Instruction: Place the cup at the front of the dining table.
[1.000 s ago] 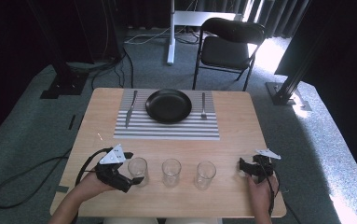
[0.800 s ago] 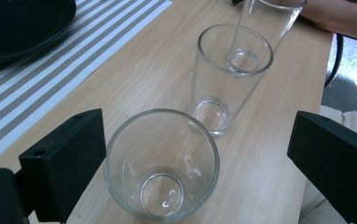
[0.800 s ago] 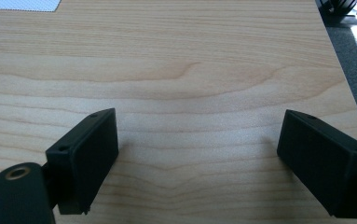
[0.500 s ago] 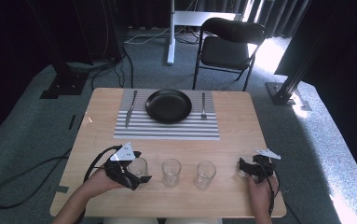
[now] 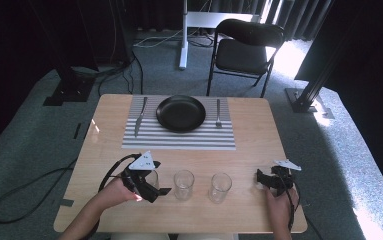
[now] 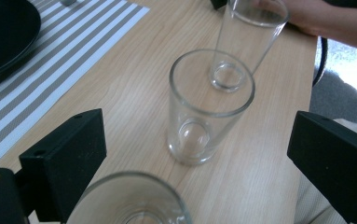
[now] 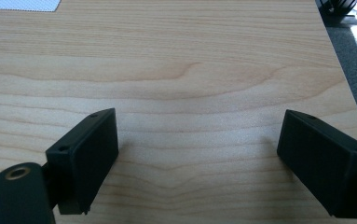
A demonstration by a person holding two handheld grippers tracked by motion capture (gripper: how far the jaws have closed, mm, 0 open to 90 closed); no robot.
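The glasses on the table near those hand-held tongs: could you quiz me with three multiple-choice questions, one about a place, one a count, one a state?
1. Where does the black plate sit?
A. on the striped placemat
B. on the chair
C. beside the right tongs

2. How many clear glasses stand in the row along the near side of the table?
A. one
B. three
C. five

3. How are the left tongs at the nearest glass?
A. shut tight on its rim
B. open, jaws either side of it
C. lying far away from it

Answers:
1. A: the high view shows the plate centred on the placemat, between knife and fork.
2. B: the left gripper view shows three glasses in line.
3. B: in the left gripper view the jaws stand wide apart, not pressing the glass.
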